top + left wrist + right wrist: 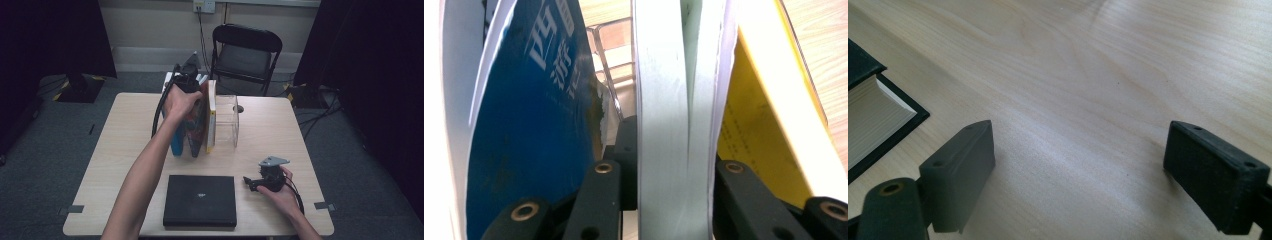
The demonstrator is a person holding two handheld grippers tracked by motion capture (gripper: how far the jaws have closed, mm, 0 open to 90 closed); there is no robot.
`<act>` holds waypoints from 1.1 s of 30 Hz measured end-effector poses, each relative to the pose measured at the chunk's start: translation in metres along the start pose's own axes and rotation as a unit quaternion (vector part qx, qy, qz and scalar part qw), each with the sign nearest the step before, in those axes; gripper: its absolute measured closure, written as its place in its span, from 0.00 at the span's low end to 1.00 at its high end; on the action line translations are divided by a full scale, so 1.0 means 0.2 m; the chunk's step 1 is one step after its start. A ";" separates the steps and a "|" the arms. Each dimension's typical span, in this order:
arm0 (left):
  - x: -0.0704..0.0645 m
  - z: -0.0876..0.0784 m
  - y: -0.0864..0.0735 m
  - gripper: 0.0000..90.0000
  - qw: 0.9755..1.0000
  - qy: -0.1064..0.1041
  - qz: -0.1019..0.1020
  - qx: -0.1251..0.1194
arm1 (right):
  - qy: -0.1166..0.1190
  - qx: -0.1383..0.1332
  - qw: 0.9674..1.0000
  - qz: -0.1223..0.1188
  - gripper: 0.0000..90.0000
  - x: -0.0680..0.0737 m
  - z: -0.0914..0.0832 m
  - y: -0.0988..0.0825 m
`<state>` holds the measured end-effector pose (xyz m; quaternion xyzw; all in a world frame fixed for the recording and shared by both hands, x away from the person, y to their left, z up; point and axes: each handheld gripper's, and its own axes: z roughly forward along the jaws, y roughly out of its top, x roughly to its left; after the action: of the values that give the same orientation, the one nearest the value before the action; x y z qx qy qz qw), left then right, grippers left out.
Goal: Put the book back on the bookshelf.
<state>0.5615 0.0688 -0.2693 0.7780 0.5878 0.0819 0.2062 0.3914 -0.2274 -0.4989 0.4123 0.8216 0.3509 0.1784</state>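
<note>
The left gripper [672, 200] is clamped on the pale middle book [674, 110] (upright in the row) to pull it free, while the right gripper [1078, 175] rests spread wide on the table [1088, 60].

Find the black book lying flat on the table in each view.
High view: black book at bottom centre, flat, near the table's front edge.
Left gripper view: not in it.
Right gripper view: its corner and page edges at far left.
Shared landmark: the light wooden table.

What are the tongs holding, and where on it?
The left tongs pinch a pale book by its top edge, in the row of upright books. The right tongs are open, holding nothing.
</note>
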 end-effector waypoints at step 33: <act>0.05 0.01 -0.01 0.61 0.996 -0.056 0.003 -0.063 | 0.002 0.000 1.000 -0.003 0.14 0.00 0.00 0.00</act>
<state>0.5623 0.0777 -0.2728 0.7686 0.5666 0.0756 0.2873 0.3915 -0.2273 -0.4989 0.4094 0.8232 0.3512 0.1773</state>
